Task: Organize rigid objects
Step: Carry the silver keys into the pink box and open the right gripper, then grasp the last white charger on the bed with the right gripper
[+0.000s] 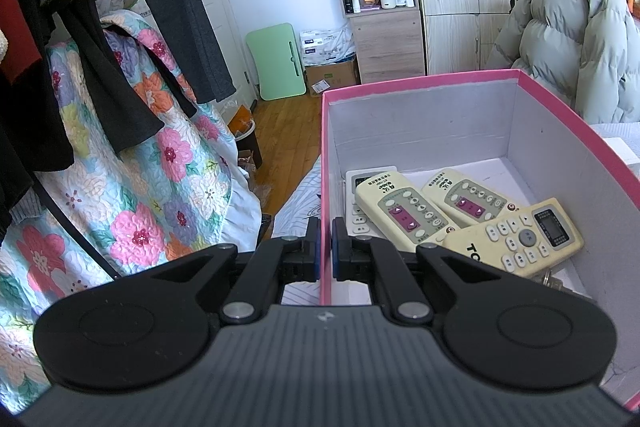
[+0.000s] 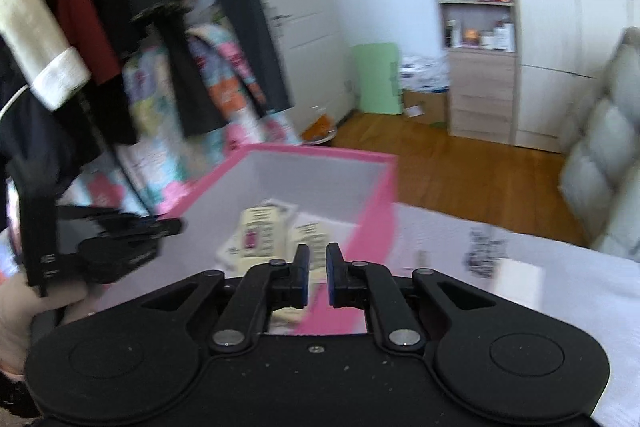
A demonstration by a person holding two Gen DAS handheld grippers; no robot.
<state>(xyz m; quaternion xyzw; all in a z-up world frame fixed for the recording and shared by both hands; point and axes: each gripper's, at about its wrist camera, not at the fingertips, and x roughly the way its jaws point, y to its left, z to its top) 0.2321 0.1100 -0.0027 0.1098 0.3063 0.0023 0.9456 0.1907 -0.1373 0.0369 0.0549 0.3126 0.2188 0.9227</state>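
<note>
Four remote controls (image 1: 440,211) are seen already laid inside the pink box (image 1: 420,85), whose near wall is pinched by the left gripper (image 1: 326,247), while the right gripper (image 2: 318,267), narrowly parted and empty, hangs over it; what remains cannot be told.

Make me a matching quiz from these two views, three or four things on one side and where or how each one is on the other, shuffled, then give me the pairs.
1. left gripper
2. pink box
3. remote with the grey screen
4. green board

A. leaning on the wall
B. on top of the other remotes
C. clamped on the box wall
D. open-topped, white inside

Pairs: 1-C, 2-D, 3-B, 4-A
</note>
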